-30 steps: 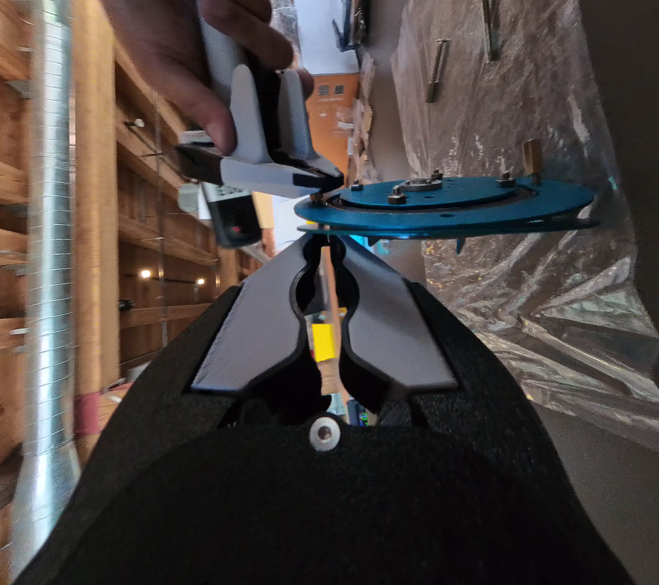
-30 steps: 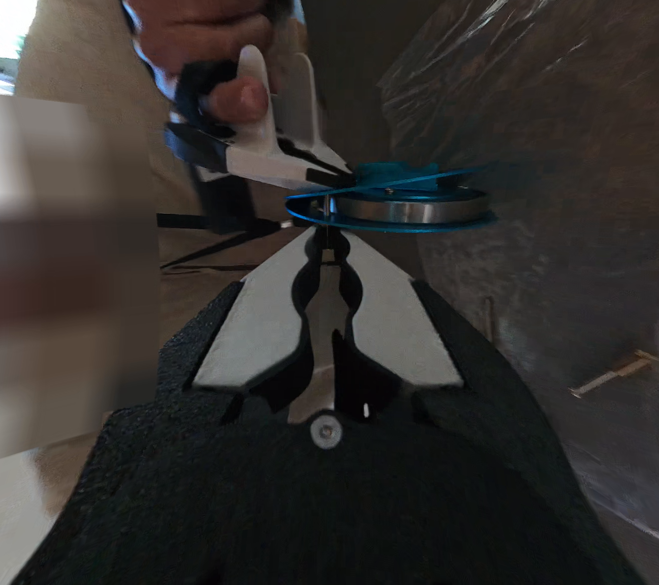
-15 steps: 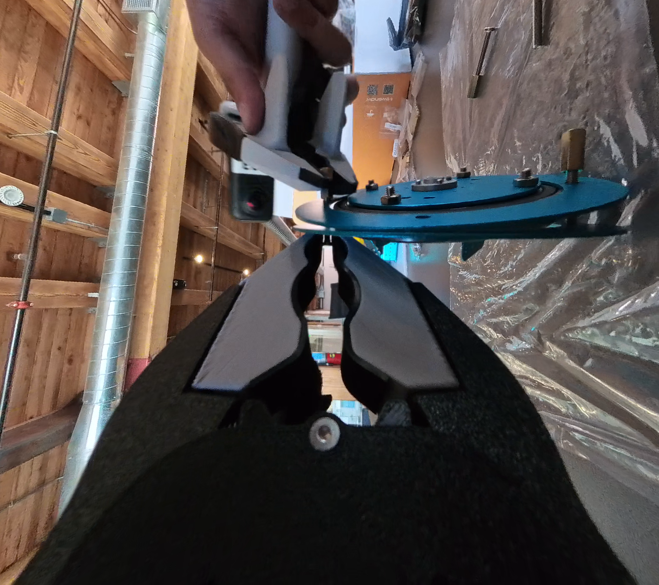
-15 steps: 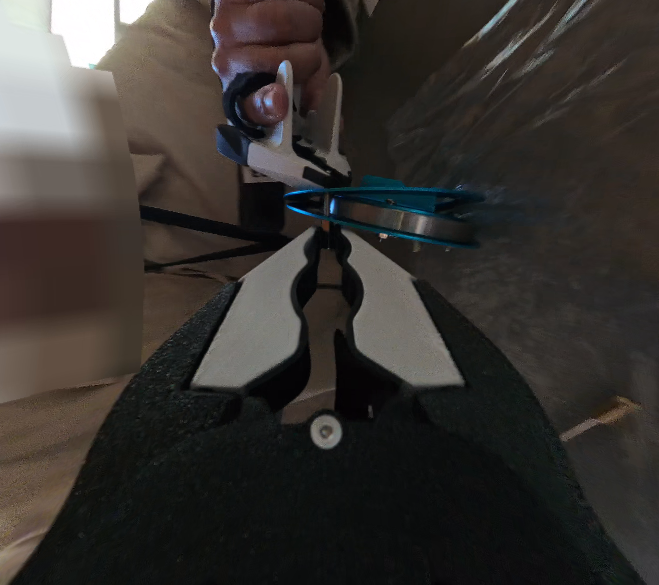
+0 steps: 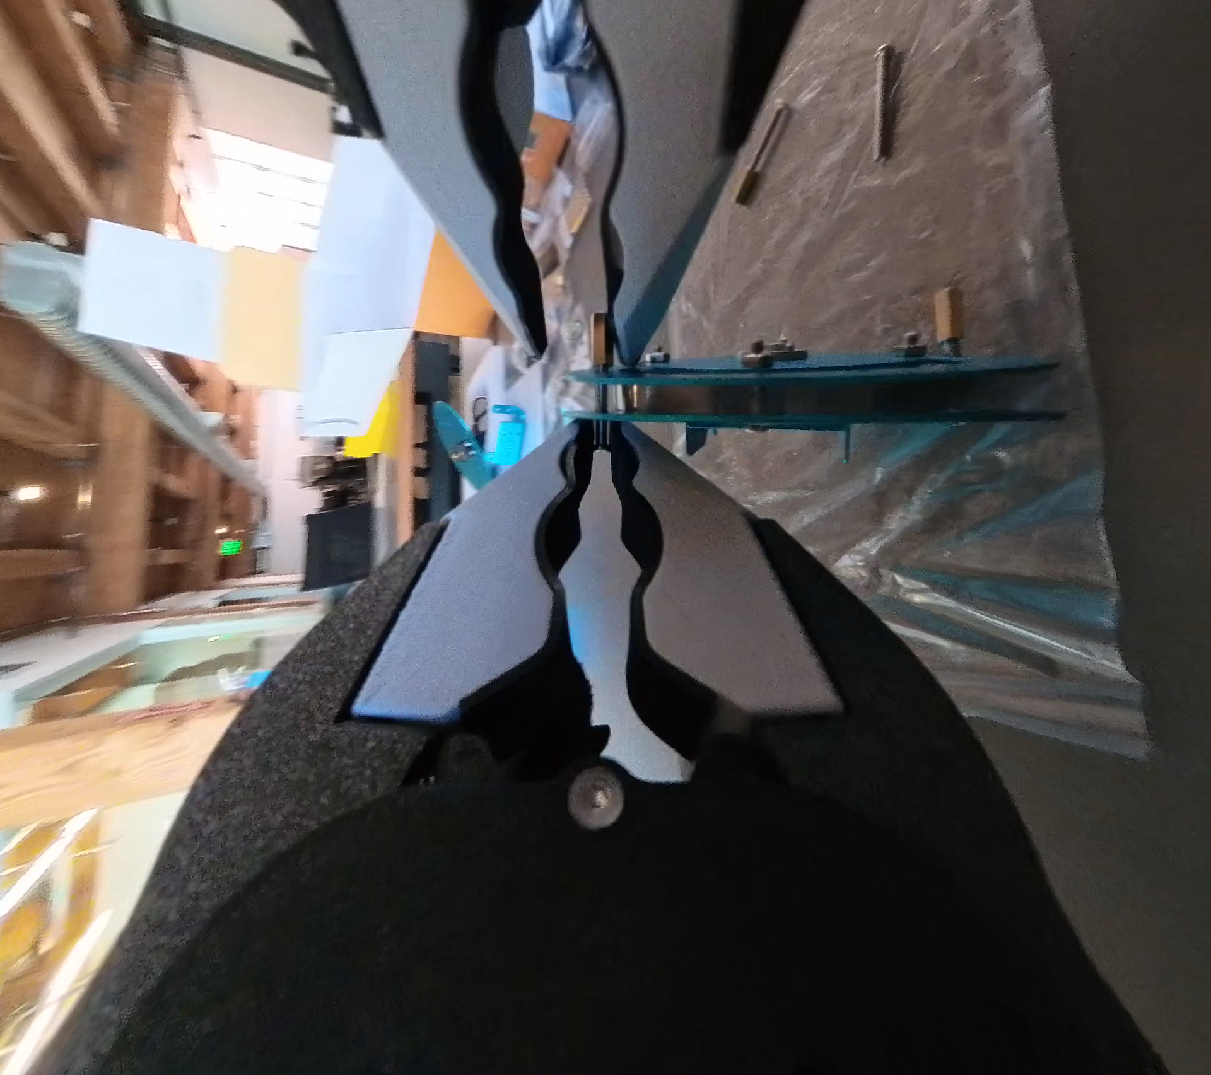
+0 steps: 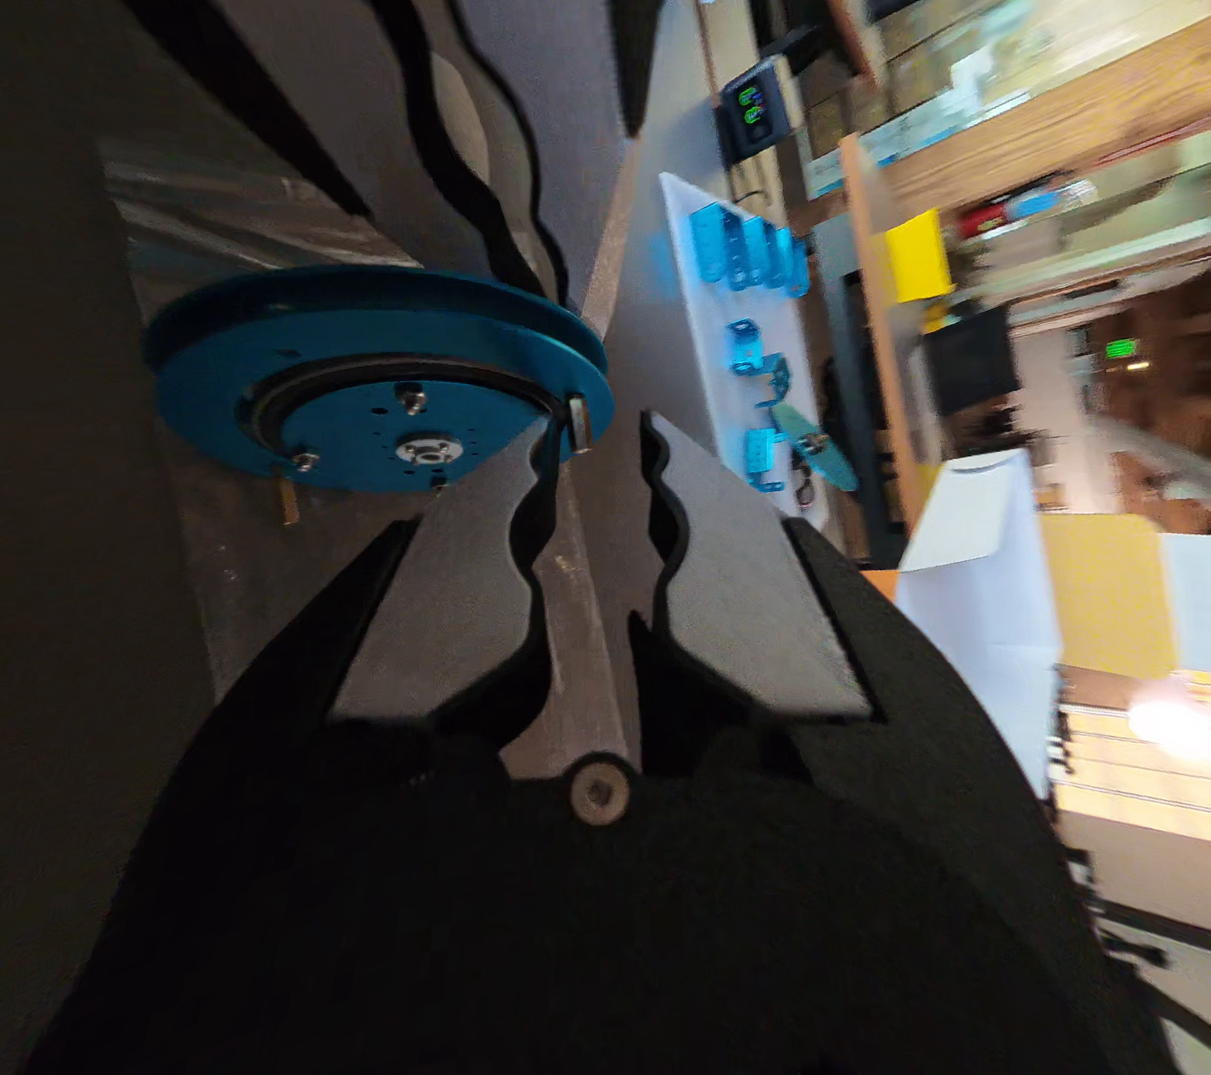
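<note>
Two claws meet at nine o'clock: left claw [image 5: 593,433] pinching the round blue metal turntable's [image 6: 367,382] rim, right claw [image 6: 599,441] spread; a loosened pinch could drop it.

No writing can be read in either view; the green lit sign [image 5: 229,548] at nine o'clock in the left wrist view and the small black device with green lit marks [image 6: 753,116] at one o'clock in the right wrist view are too blurred to make out
</note>
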